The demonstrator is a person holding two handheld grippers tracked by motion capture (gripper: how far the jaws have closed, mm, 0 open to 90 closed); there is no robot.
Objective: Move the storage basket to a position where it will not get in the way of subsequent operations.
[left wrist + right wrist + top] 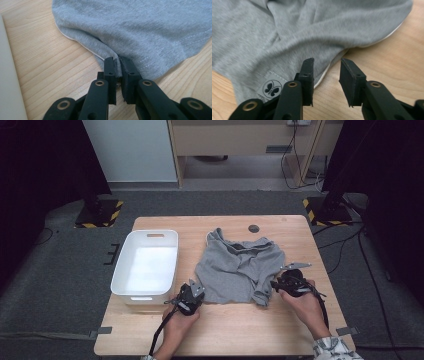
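A crumpled grey T-shirt (239, 266) lies in the middle of the wooden table (225, 330). My left gripper (192, 292) is at its near left corner, and in the left gripper view the gripper (119, 65) is shut on a pinched fold of the grey T-shirt's hem (140, 30). My right gripper (276, 284) is at the shirt's near right edge. In the right gripper view the gripper (326, 65) stands open over the edge of the T-shirt (287, 42), next to a small grey butterfly label (271, 88).
A white plastic bin (146, 264), with nothing in it, stands at the left of the table, close beside my left gripper. A round dark grommet (254, 228) sits near the table's far edge. Bare wood runs along the front.
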